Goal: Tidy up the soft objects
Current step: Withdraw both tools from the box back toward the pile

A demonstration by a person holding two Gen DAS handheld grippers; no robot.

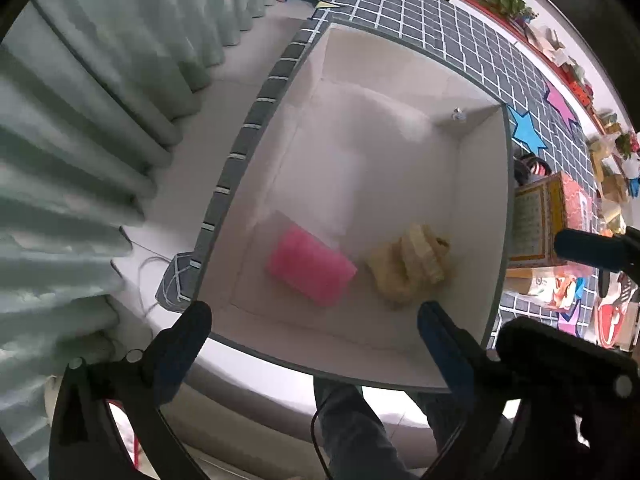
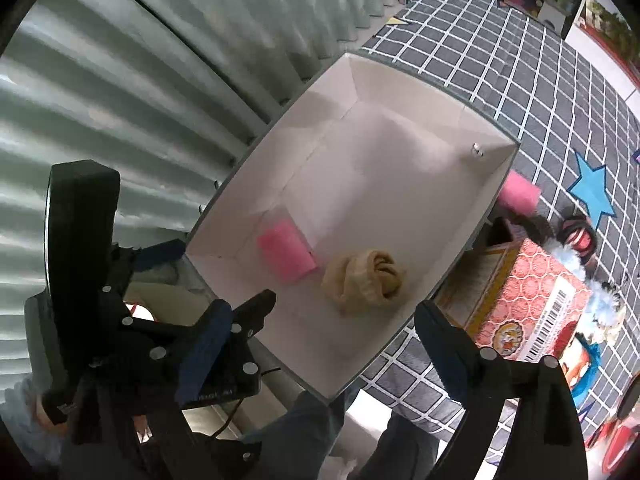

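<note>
Surface (image 1: pixel 472 32): covered with a dark grey cloth bearing a white grid, with a blue paper star (image 1: pixel 526 130) and a magenta star (image 1: pixel 560 100) lying flat on it. On it, at the edge nearest the curtain, a large open box (image 1: pixel 480 208) with a grey rim and plain white inner walls. Contents of the box: a pink sponge block (image 1: pixel 310 266) lying on the floor of the box toward the near wall, and just beside it, apart from it, a beige knotted cloth bundle (image 1: pixel 408 266). Outside the box, against its far right corner in the right wrist view, a second pink sponge (image 2: pixel 518 196) on the cloth. Beside the box on the right, a red and gold patterned carton (image 2: pixel 532 296) with a barcode, and further mixed colourful items, too small to tell apart. Room: pale green pleated curtain (image 1: pixel 80 140) along the left, light floor (image 1: pixel 248 52) below it, a shelf with plants and small boxes (image 1: pixel 560 52) along the far right. Left gripper (image 1: pixel 312 320): released, jaws spread wide above the near edge of the box, nothing between them. Right gripper (image 2: pixel 344 312): released likewise, jaws wide, hanging above the beige bundle without touching it. A person's dark trouser legs (image 1: pixel 352 420) show below the surface edge.
</note>
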